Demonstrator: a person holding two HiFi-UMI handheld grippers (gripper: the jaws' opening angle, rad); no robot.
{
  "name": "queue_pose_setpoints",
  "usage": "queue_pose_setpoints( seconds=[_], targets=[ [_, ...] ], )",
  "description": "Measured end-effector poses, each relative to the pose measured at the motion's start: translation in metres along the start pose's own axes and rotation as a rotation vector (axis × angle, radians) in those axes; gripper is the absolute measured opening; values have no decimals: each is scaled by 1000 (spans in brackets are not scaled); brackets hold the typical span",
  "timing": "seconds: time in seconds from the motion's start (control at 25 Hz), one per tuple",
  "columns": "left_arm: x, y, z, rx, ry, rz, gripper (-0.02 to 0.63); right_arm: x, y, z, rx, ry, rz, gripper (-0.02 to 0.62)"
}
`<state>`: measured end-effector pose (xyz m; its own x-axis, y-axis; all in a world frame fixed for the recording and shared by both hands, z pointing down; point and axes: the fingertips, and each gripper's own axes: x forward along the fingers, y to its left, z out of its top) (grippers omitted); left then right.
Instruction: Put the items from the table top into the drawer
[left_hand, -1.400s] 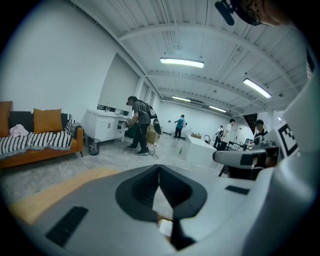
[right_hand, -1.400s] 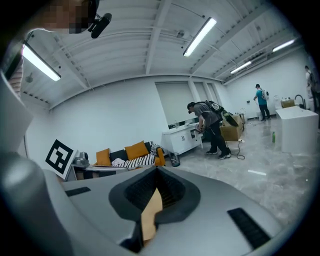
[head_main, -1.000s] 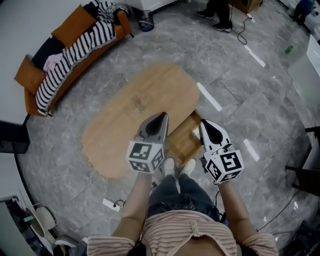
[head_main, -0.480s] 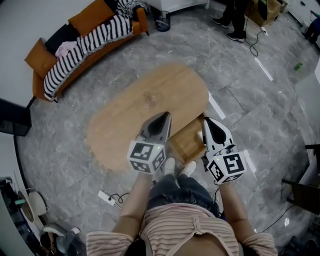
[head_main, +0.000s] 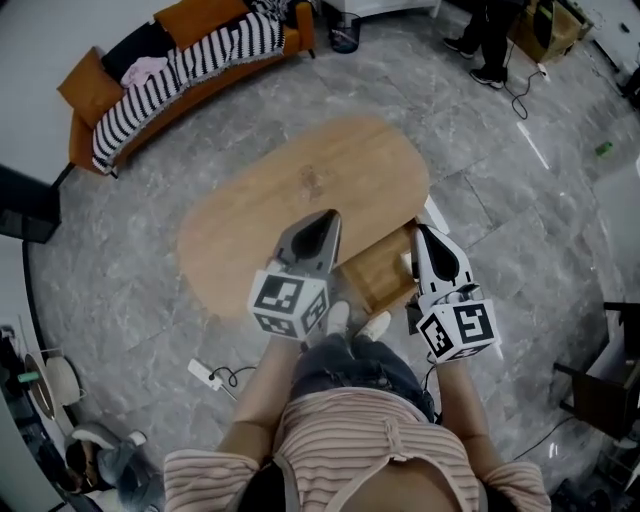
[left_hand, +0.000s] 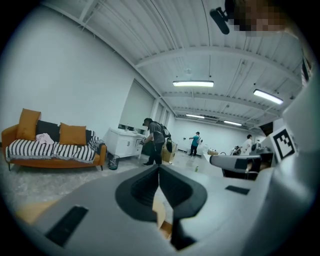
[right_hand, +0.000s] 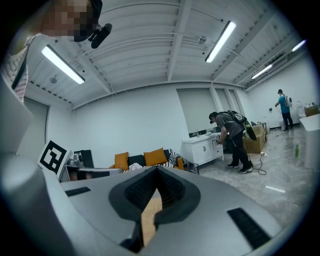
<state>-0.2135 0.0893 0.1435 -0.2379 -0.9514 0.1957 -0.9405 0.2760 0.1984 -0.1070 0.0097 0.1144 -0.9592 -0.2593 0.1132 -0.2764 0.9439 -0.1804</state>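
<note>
The oval wooden table (head_main: 260, 215) shows a bare top with only a faint mark near its middle. Its wooden drawer (head_main: 375, 275) stands pulled out at the near edge, between my two grippers; what lies in it I cannot make out. My left gripper (head_main: 325, 216) hangs above the table's near edge, jaws shut and holding nothing. My right gripper (head_main: 424, 232) hovers over the drawer's right side, also shut and holding nothing. In the left gripper view the left gripper (left_hand: 159, 167) has its tips pressed together. The right gripper (right_hand: 157, 170) in the right gripper view shows the same.
An orange sofa (head_main: 180, 60) with a striped blanket stands beyond the table. A white power strip (head_main: 205, 375) and cable lie on the grey floor at my left. People (head_main: 490, 40) stand far off, one by a white cabinet (left_hand: 122, 142).
Both grippers have risen a little and stayed shut. The head view has shifted, so the table and sofa sit further right and up in the picture.
</note>
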Motion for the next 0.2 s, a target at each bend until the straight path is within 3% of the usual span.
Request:
queue_pose_setpoints(
  seconds=[0.2],
  targets=[
    [1,26,35,73,-98,-8,15,17,11,23,-52,-82,-6,8]
  ],
)
